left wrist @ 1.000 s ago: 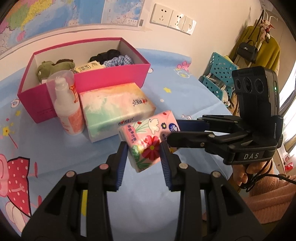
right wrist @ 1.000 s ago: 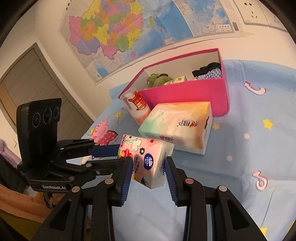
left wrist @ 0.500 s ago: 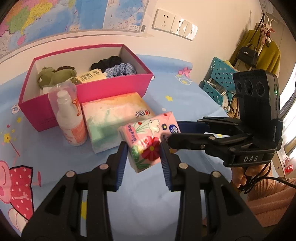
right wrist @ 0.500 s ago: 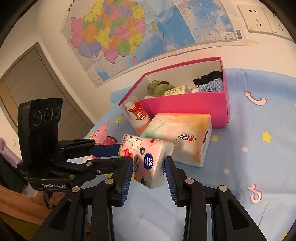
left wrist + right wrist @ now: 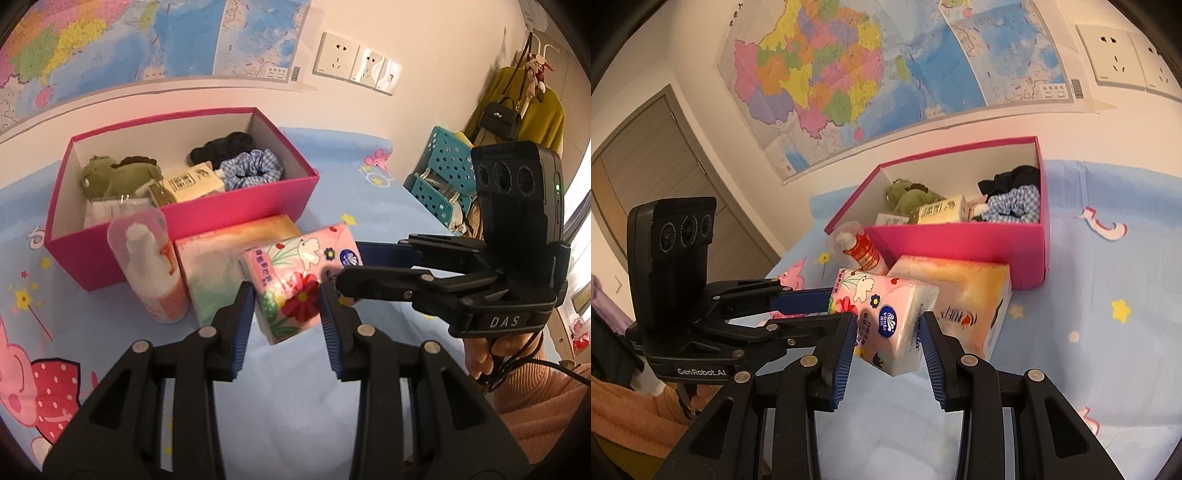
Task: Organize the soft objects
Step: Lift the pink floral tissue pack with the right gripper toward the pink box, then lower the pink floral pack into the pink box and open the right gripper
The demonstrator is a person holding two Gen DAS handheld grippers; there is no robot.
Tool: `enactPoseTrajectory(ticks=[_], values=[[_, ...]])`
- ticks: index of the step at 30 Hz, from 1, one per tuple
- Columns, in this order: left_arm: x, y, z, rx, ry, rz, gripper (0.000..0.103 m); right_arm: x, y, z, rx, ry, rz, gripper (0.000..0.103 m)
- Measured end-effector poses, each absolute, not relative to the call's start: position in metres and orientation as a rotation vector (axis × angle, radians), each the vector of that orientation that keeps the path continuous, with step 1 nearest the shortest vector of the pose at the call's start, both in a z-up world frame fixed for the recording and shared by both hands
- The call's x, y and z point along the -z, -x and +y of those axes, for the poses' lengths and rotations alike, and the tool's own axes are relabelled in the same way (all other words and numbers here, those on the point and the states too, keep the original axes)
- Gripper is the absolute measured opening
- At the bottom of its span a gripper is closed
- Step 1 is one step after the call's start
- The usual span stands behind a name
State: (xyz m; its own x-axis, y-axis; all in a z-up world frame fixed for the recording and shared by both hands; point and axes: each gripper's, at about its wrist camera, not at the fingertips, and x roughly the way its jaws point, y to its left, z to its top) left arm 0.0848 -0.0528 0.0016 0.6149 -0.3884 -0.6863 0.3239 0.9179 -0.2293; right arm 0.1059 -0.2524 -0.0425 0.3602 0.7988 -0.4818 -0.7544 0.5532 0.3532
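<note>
A pink floral tissue pack [image 5: 295, 273] [image 5: 886, 310] hangs above the blue cartoon sheet, held from two sides. My left gripper [image 5: 286, 295] is shut on its near end. My right gripper [image 5: 888, 325] is shut on the end with the blue logo, and in the left wrist view it reaches in from the right. Behind the pack stands an open pink box [image 5: 221, 210] [image 5: 960, 243]. It holds a green plush toy [image 5: 107, 177], a small yellowish tissue pack [image 5: 192, 182], a blue gingham scrunchie [image 5: 251, 170] and a black scrunchie [image 5: 221, 146].
A larger pastel tissue pack [image 5: 221, 251] [image 5: 967, 295] and a capped white bottle [image 5: 151, 273] [image 5: 860, 251] stand against the box front. Teal baskets [image 5: 443, 173] sit past the bed's right edge. A person's hand [image 5: 484, 354] holds the right gripper. A wall with a map rises behind the box.
Both grippers have risen a little with the floral pack still between them. The box now sits lower in both views and more of its inside shows.
</note>
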Motion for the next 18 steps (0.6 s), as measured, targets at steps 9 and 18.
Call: enactPoseTrajectory(ticks=[9,18], values=[[-0.010,-0.100,-0.052,0.403,0.078,0.798,0.037,0.031,-0.117,-0.249,-0.991,-0.069,0.639,0.037],[-0.015,-0.110,-0.053,0.400,0.069,0.791,0.037,0.025,-0.126,-0.248,-0.986,-0.072,0.623,0.037]])
